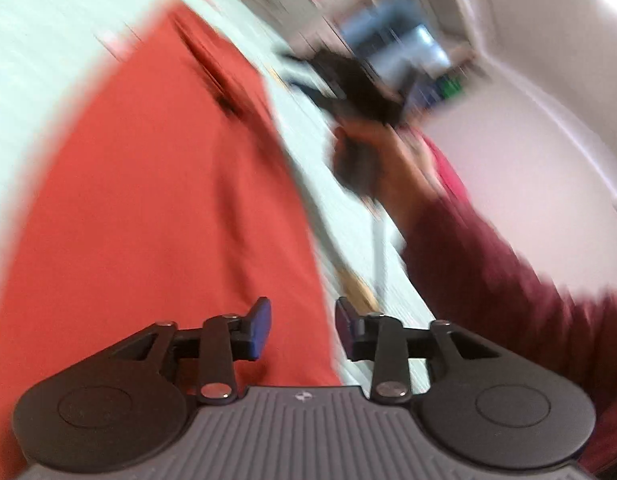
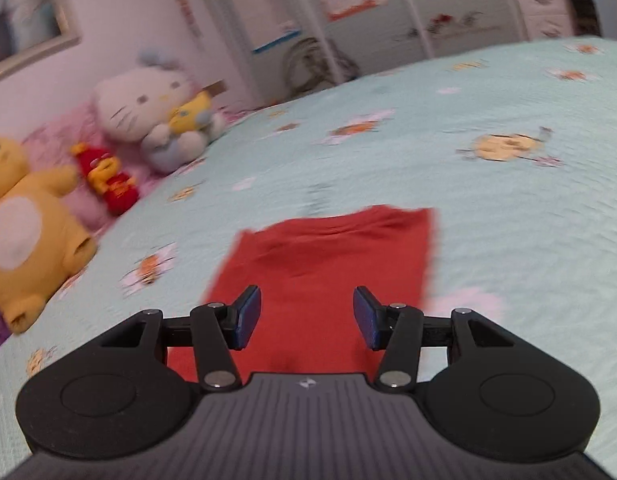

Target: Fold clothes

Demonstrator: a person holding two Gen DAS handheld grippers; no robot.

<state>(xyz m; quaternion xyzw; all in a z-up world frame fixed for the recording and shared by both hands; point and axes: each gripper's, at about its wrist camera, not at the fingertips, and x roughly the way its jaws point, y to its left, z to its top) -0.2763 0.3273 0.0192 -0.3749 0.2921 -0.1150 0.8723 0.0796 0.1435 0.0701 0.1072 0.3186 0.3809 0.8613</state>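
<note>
Item: red garment (image 2: 328,264), lying folded into a long flat strip on the floral bedspread (image 2: 508,208).
Step, judged: one fold laid and released; the next calls for gripping an end to fold across.
Left tool (image 1: 302,330): spread, empty, over the cloth.
Right tool (image 2: 307,318): spread, empty, angled down; its hand (image 1: 388,168) raised.

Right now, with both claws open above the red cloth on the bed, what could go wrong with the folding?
1. Both views are blurred, so aiming the left claw or right claw at an edge may miss.
2. The red cloth shows wrinkles near its far edge; these could get folded in.
3. In the left view, the person's other hand is close by, so the claws might collide.
</note>
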